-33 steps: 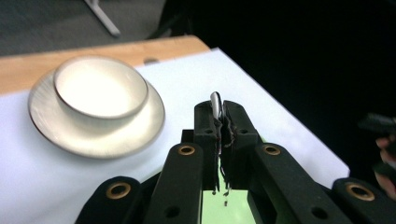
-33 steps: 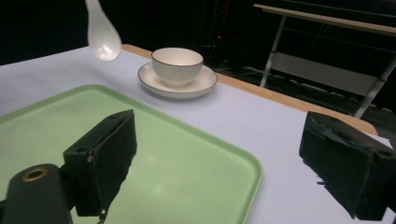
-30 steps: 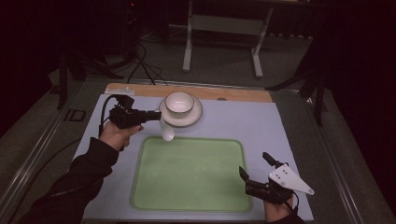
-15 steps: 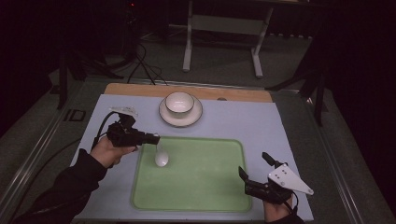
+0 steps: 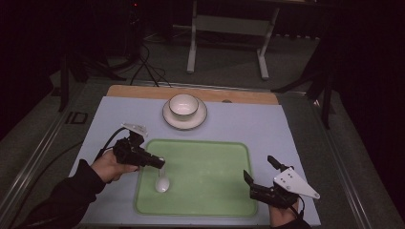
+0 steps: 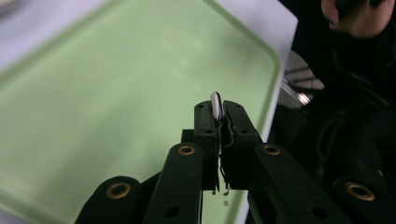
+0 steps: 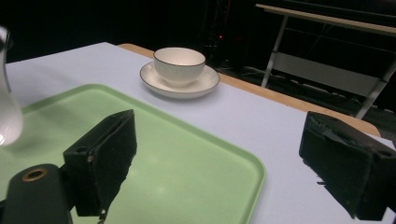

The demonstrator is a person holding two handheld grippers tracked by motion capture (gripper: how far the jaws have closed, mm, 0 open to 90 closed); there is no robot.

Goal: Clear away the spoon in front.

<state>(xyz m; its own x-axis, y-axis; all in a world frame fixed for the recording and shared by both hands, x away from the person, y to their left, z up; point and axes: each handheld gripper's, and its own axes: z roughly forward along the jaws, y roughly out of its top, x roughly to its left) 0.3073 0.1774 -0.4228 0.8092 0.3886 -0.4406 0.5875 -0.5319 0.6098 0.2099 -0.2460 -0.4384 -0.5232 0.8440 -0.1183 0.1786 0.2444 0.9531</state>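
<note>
My left gripper [image 5: 161,164] is shut on the handle of a white spoon [image 5: 162,183], which hangs bowl-down over the left part of the green tray [image 5: 215,162]. I cannot tell whether the spoon touches the tray. In the left gripper view the handle's thin white edge [image 6: 216,103] shows between the closed jaws of that gripper [image 6: 218,111]. My right gripper [image 5: 258,168] rests open at the tray's near right corner, nothing between its jaws [image 7: 219,154]. The spoon [image 7: 7,114] appears at the left edge of the right gripper view.
A white bowl [image 5: 184,105] sits on a white saucer [image 5: 201,119] at the back of the pale blue mat [image 5: 267,129], beyond the tray. A wooden strip [image 5: 248,97] runs along the table's far edge. A metal stand [image 5: 228,24] stands on the floor behind.
My left gripper has carried the spoon from beside the bowl and saucer toward the near side, and lowered it over the tray's left part. The right gripper has stayed put.
</note>
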